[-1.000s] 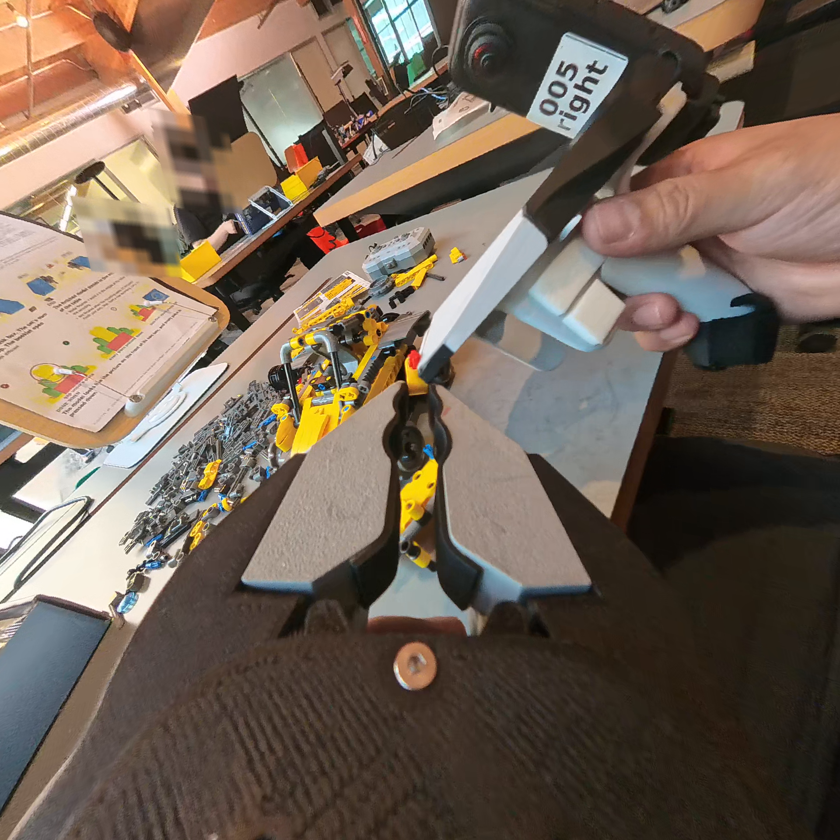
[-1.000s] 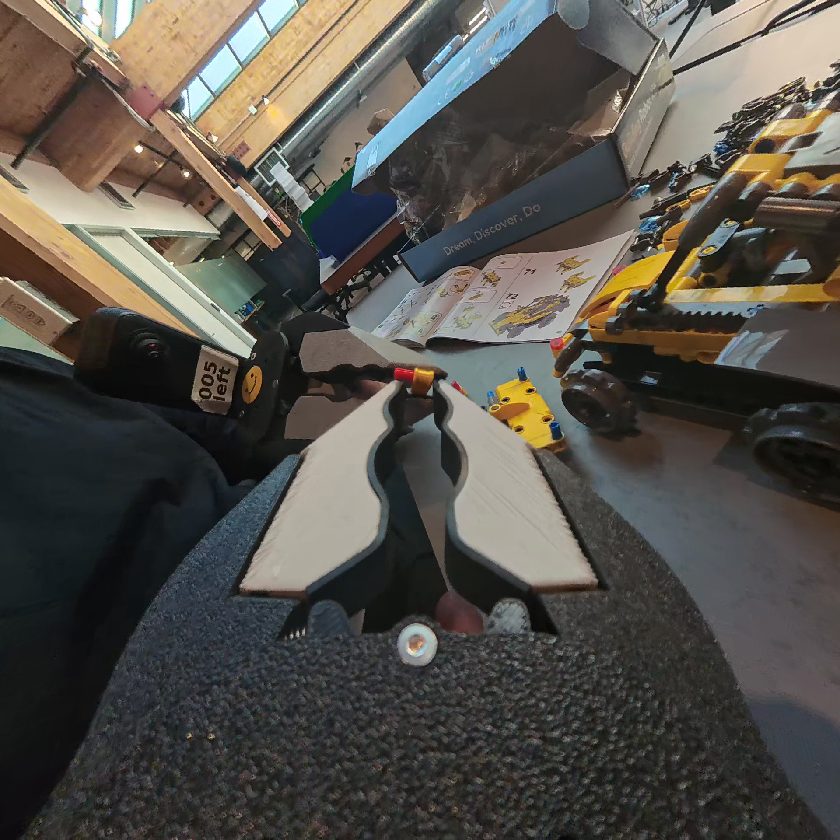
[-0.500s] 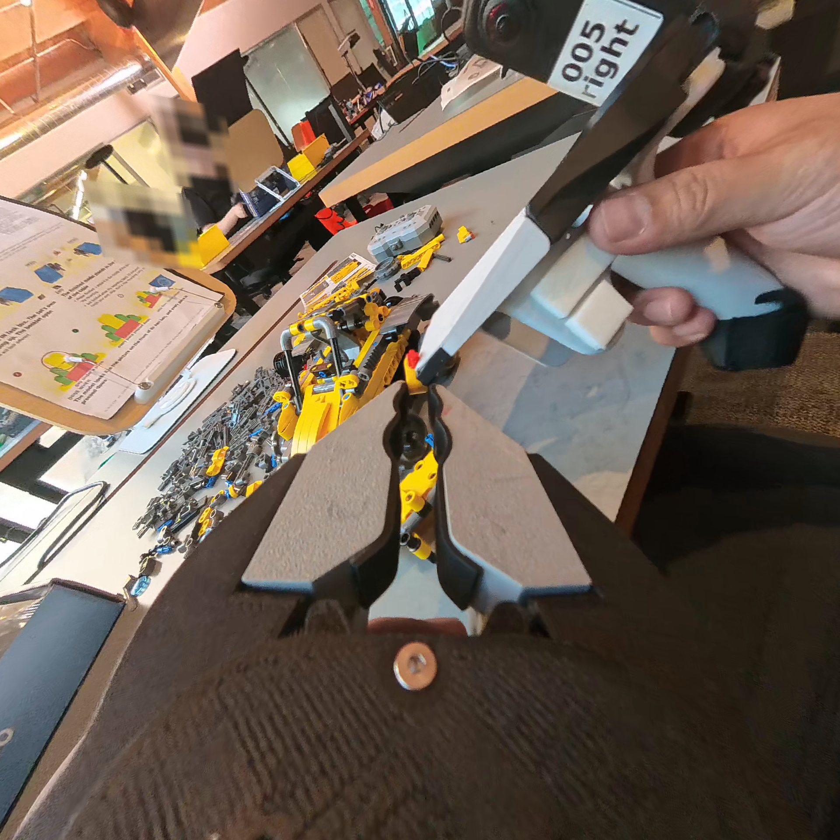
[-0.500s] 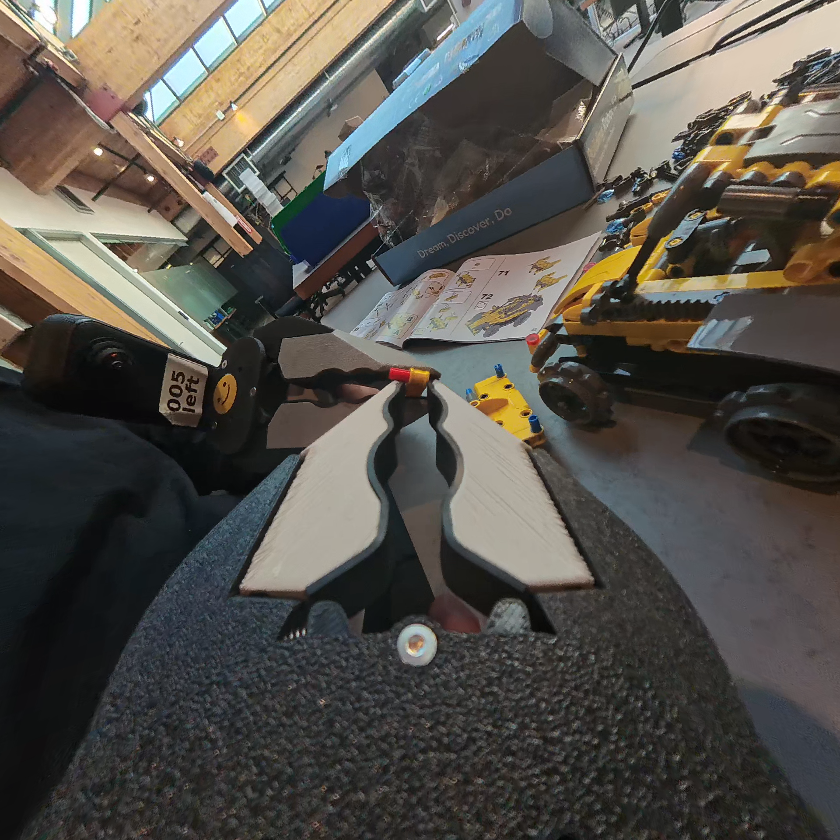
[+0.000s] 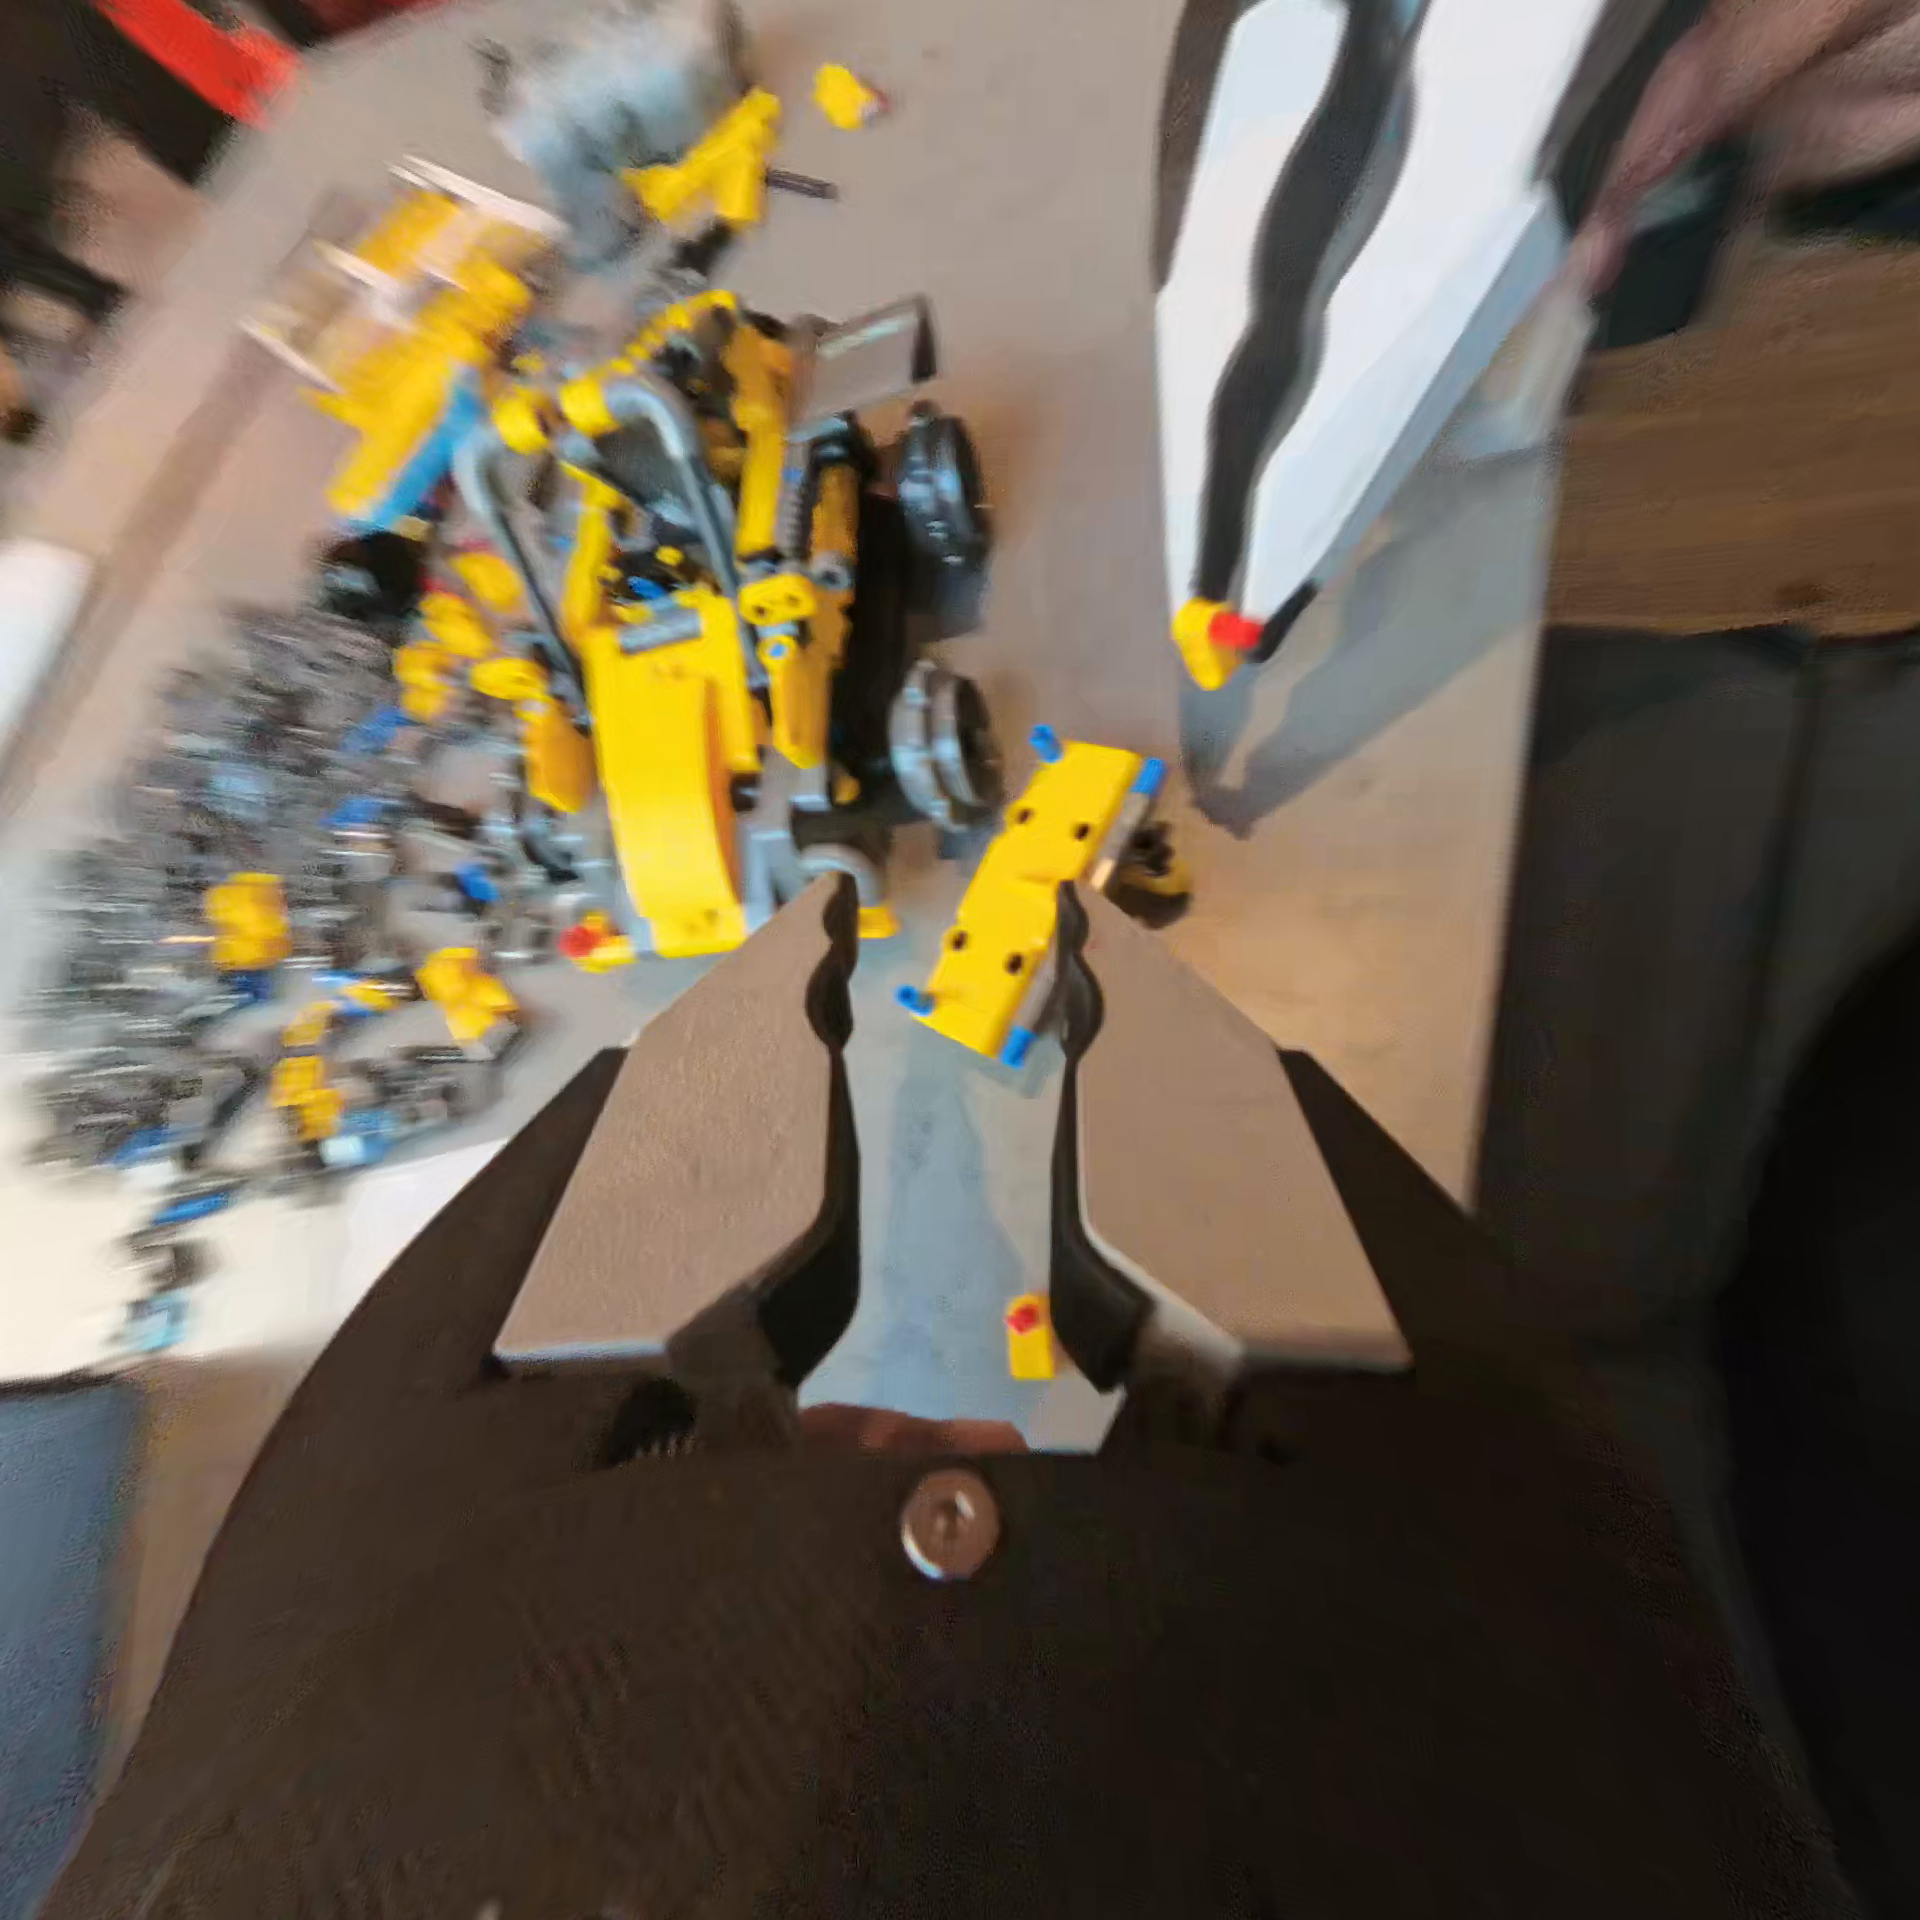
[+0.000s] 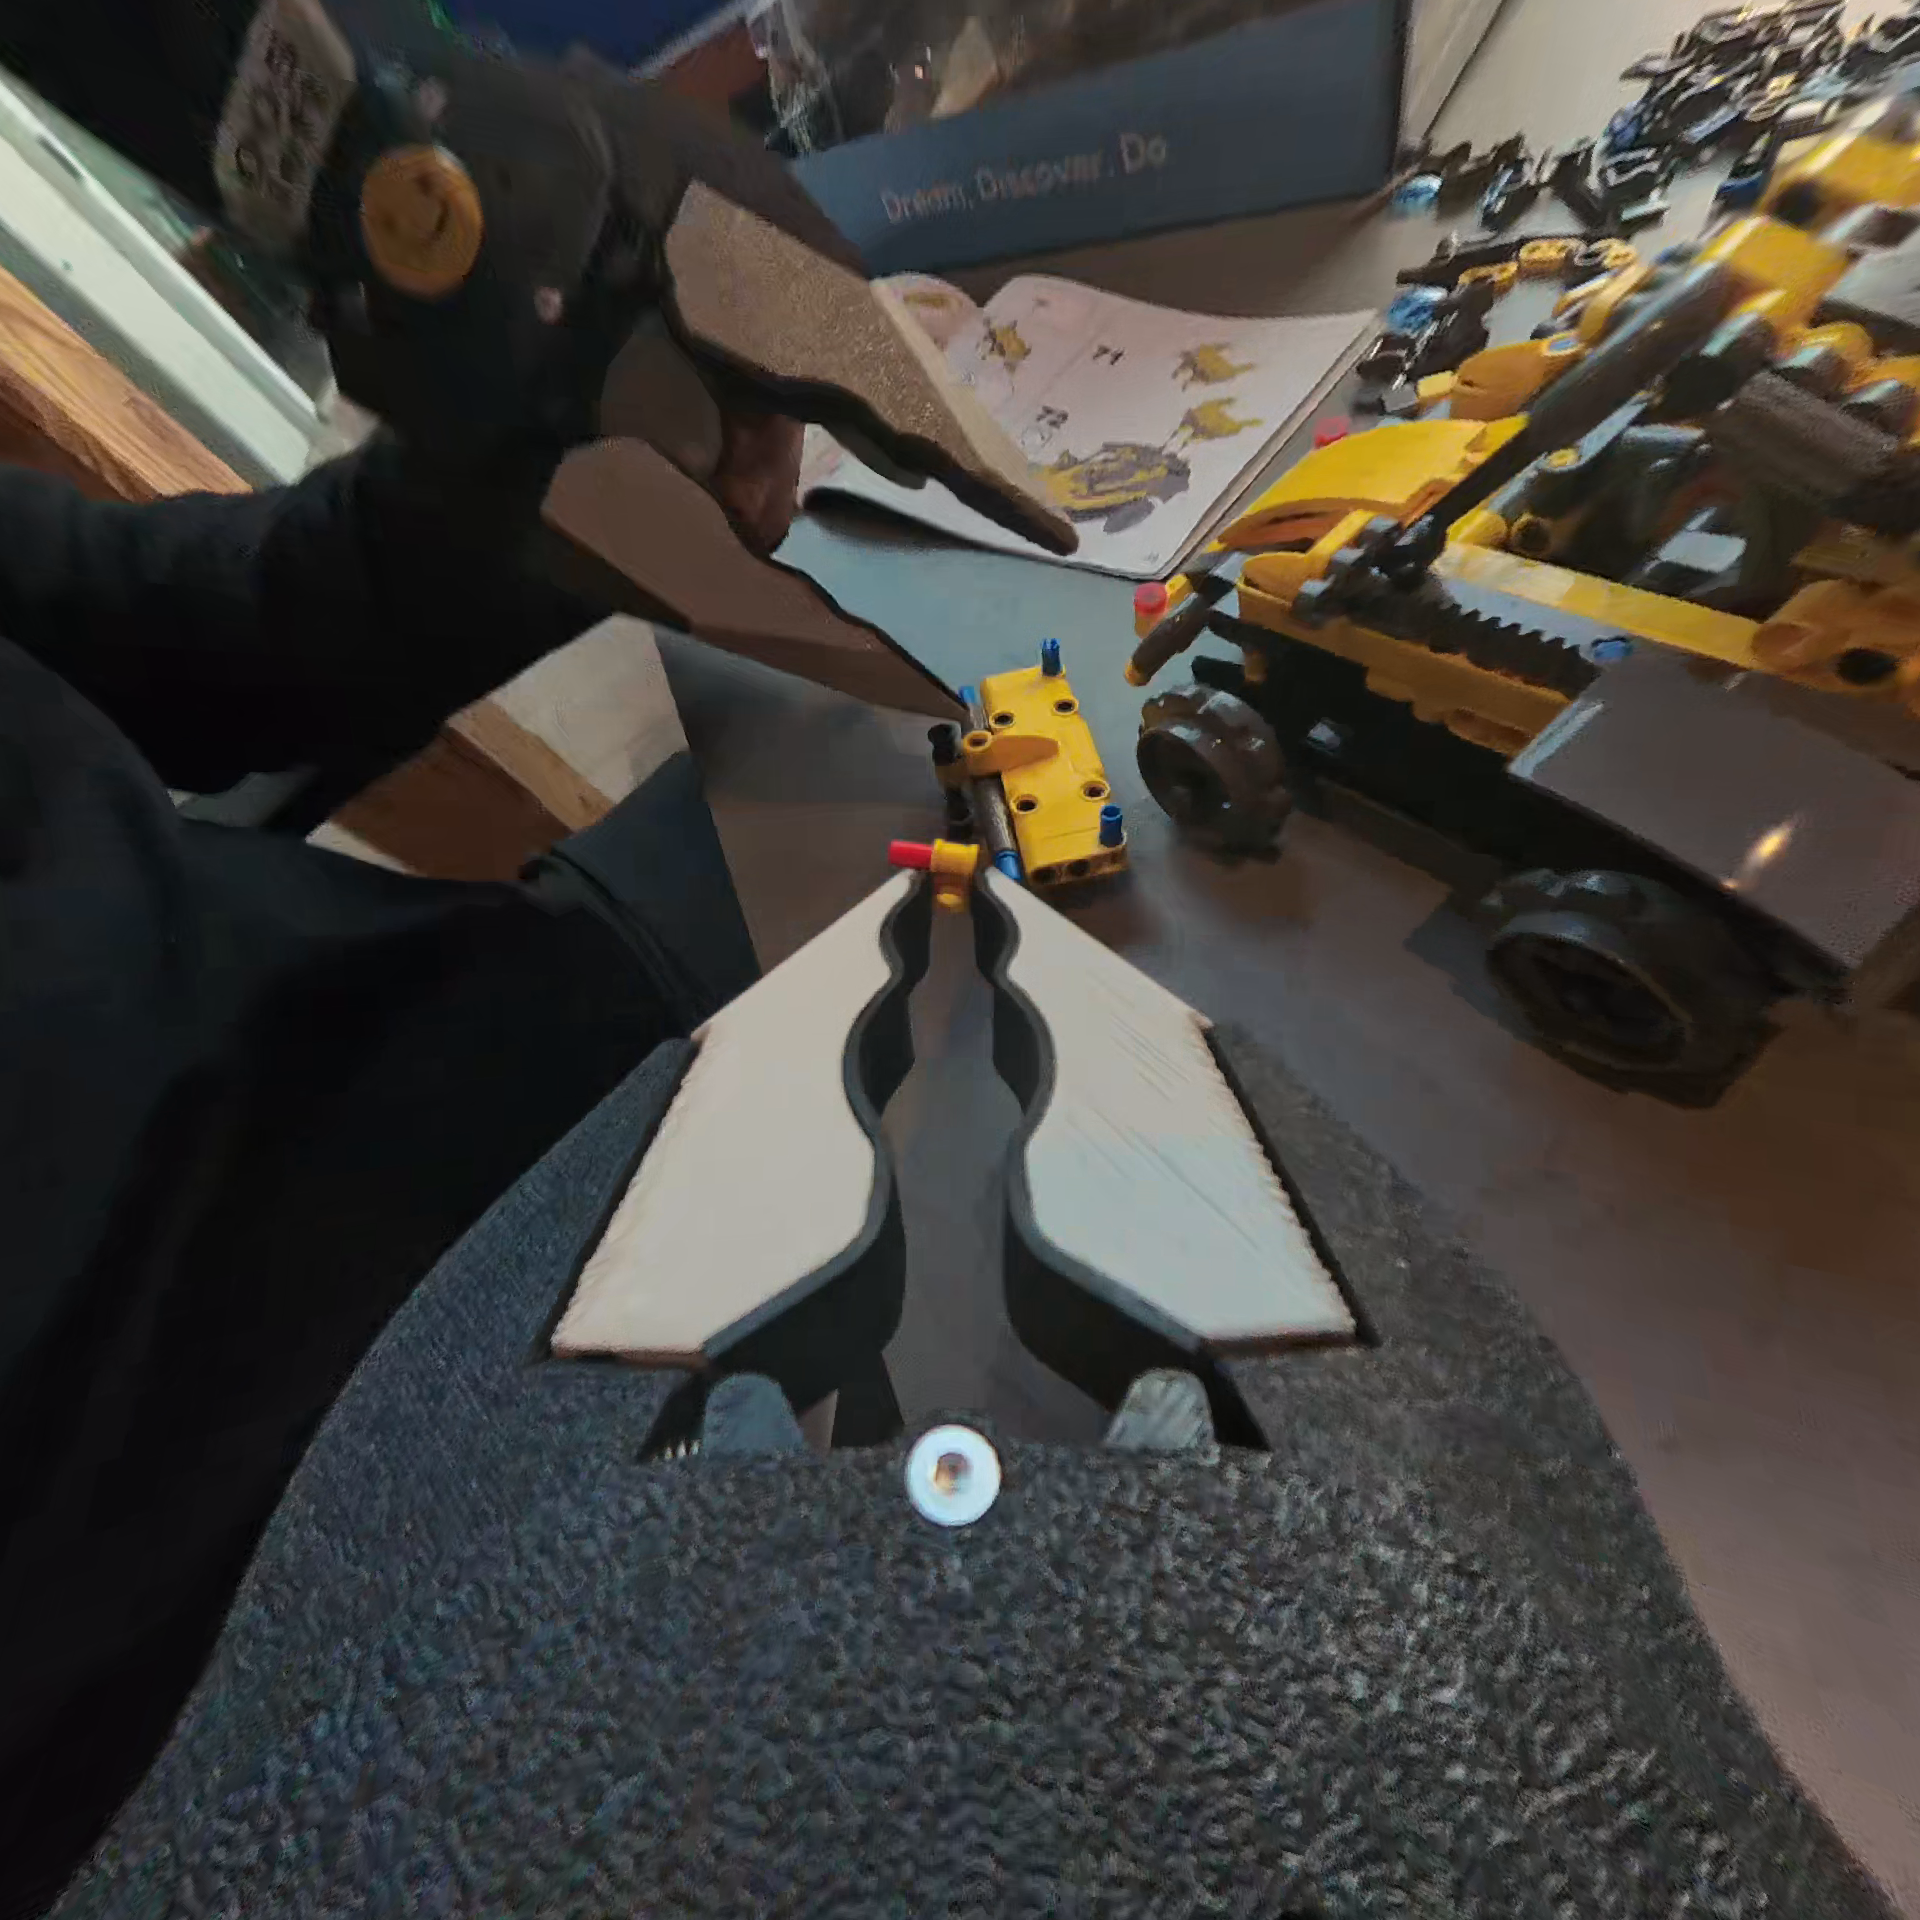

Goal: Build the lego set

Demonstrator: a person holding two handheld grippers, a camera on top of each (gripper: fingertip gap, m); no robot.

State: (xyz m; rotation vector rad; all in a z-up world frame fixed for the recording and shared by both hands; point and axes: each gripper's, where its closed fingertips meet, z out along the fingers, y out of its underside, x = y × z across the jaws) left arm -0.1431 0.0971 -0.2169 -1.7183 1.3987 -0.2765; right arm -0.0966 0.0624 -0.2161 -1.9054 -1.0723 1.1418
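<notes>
My left gripper (image 5: 956, 902) is open, its tips on either side of the near end of a yellow block with blue pins (image 5: 1039, 883) that lies on the grey table. In the right wrist view its lower fingertip (image 6: 951, 704) touches that block (image 6: 1055, 769). My right gripper (image 6: 951, 883) is shut on a small yellow connector with a red pin (image 6: 940, 860) and holds it just short of the block. It also shows in the left wrist view (image 5: 1242, 623), above the table. A second small yellow and red piece (image 5: 1029, 1335) lies under my left fingers.
A yellow and black toy vehicle model (image 5: 707, 675) (image 6: 1558, 623) stands just beyond the block. Several loose dark, blue and yellow parts (image 5: 260, 883) lie left of it. An open instruction booklet (image 6: 1122, 416) and a dark box (image 6: 1091, 177) lie behind. The table's wooden edge (image 5: 1507, 935) runs close on the right. There is about 6 cm between the tips of the two grippers.
My left gripper has opened and tipped down over the yellow block. My right gripper, still gripping the small connector, has turned down toward the block.
</notes>
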